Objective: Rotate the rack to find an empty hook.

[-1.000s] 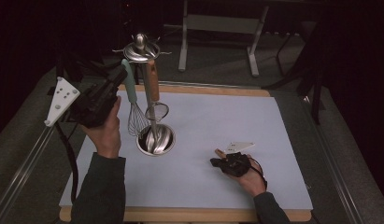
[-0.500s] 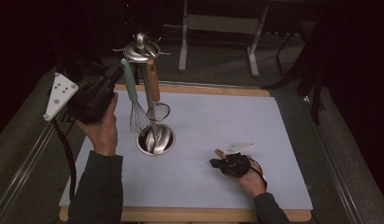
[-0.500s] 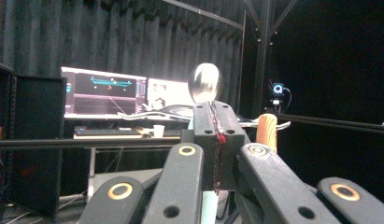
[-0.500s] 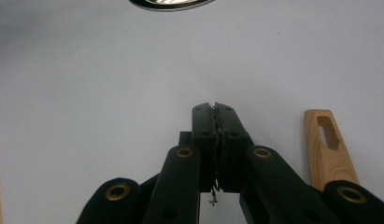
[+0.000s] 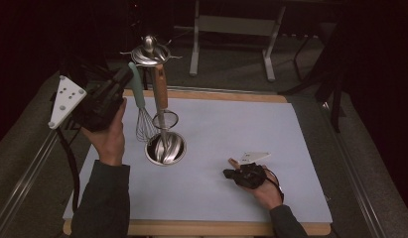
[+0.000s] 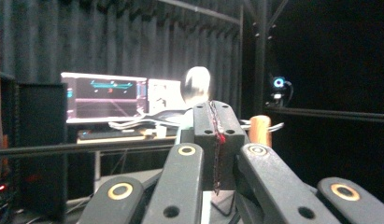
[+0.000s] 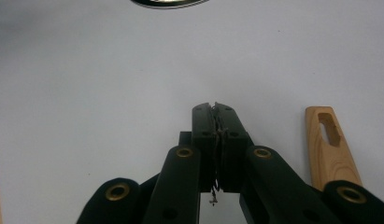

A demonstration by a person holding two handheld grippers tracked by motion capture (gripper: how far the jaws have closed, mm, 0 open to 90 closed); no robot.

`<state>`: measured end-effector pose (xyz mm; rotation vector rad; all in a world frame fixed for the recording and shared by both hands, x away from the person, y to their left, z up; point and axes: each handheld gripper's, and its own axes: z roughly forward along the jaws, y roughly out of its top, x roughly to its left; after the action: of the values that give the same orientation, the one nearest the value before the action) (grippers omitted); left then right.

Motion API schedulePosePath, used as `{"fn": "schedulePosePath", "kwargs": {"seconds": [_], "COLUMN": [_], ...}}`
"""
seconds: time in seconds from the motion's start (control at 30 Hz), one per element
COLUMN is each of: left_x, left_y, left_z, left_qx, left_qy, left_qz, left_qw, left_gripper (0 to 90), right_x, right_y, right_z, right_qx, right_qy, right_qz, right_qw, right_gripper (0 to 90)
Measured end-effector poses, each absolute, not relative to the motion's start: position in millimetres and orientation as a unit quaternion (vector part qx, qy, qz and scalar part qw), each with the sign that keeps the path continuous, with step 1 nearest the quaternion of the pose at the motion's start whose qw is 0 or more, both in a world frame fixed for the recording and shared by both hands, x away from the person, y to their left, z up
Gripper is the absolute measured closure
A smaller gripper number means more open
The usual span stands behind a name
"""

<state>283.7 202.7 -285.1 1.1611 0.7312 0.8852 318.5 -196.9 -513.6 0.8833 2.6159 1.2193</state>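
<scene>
A steel utensil stand (image 5: 164, 148) rises from a round base on the mat. From its top ring (image 5: 151, 53) hang a whisk with a teal handle (image 5: 138, 91) and a wooden-handled utensil (image 5: 161, 89). My left gripper (image 5: 124, 75) is raised at the stand's left, shut, its tips beside the top of the teal handle. In the left gripper view the teal handle (image 6: 184, 133) and the wooden handle (image 6: 260, 129) show just behind the jaws. My right gripper (image 5: 236, 174) lies low on the mat, shut and empty. A slotted wooden handle (image 7: 328, 140) lies right beside it.
A pale mat (image 5: 271, 129) covers a wooden board (image 5: 216, 95). Black metal frames (image 5: 231, 22) and dark curtains stand behind the table. A lit monitor (image 6: 105, 98) stands far off in the left gripper view. The stand's base rim (image 7: 166, 3) lies ahead of the right gripper.
The left gripper has shifted only slightly beside the teal handle. The right gripper and the stand have stayed put.
</scene>
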Motion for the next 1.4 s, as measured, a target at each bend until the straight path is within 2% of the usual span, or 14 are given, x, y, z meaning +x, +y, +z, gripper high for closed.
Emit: {"fn": "schedulePosePath", "kwargs": {"seconds": [0.73, 1.4], "left_x": [297.0, 321.4], "left_y": [212.8, 222.7], "left_z": [-284.2, -277.5], "left_qx": [0.505, 0.512], "left_qy": [0.354, 0.373], "left_qz": [0.406, 0.395], "left_qw": [0.674, 0.665], "left_gripper": [90.0, 90.0], "right_x": [318.2, 319.6], "right_y": [-198.4, -203.1], "right_z": [-513.9, -511.7], "right_qx": [0.296, 0.3], "right_qy": [0.864, 0.861], "right_qz": [0.402, 0.406], "right_qw": [0.063, 0.065], "right_gripper": [87.5, 87.7]}}
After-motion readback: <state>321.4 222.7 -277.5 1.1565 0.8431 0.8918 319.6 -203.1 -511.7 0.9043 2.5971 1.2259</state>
